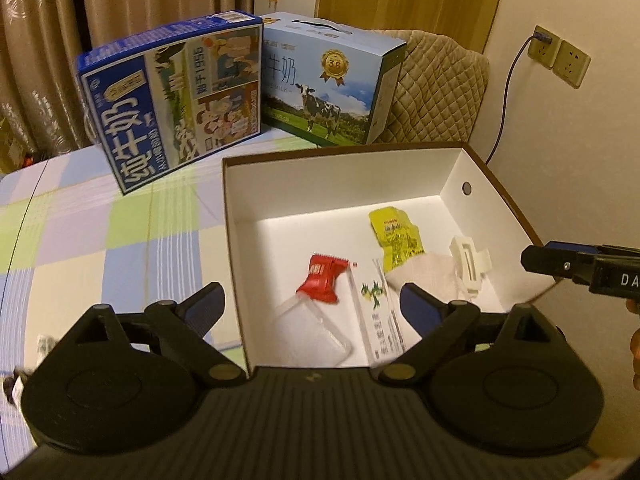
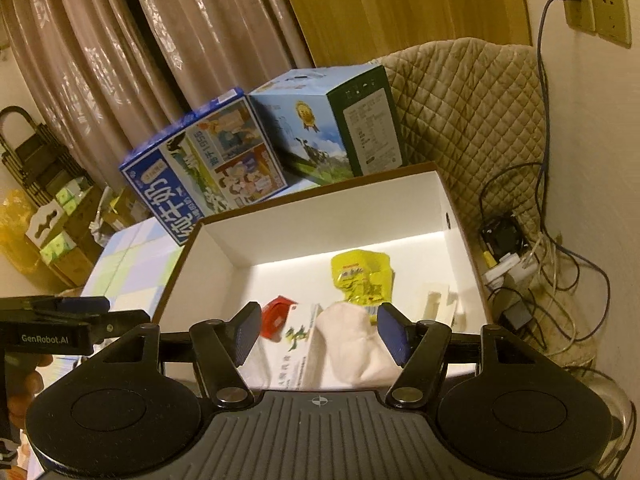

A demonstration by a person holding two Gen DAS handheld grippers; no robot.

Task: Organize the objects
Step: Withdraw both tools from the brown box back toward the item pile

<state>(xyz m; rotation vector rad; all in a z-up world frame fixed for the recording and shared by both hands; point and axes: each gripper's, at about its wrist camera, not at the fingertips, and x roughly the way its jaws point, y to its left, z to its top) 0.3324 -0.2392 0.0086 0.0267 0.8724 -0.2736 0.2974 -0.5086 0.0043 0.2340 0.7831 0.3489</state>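
Observation:
An open box (image 1: pixel 236 240) with white walls holds a red snack packet (image 1: pixel 322 280), a clear plastic bag (image 1: pixel 316 334), a white leaflet with green print (image 1: pixel 380 320), a yellow packet (image 1: pixel 396 240), a white cloth (image 1: pixel 428 276) and a white plastic clip (image 1: pixel 470 264). My left gripper (image 1: pixel 314 308) is open over the box's near left corner, with nothing between its fingers. My right gripper (image 2: pixel 320 332) is also open, hovering above the white cloth (image 2: pixel 356 344) inside the box (image 2: pixel 320 216). The red packet (image 2: pixel 276 316) and yellow packet (image 2: pixel 360 276) lie beyond it.
Two milk cartons, a blue one (image 1: pixel 168 96) and a light one with a cow (image 1: pixel 332 88), stand behind the box on a checkered tablecloth (image 1: pixel 100 240). A quilted chair cover (image 2: pixel 460 112), wall sockets (image 2: pixel 596 12) and tangled cables (image 2: pixel 540 280) are to the right.

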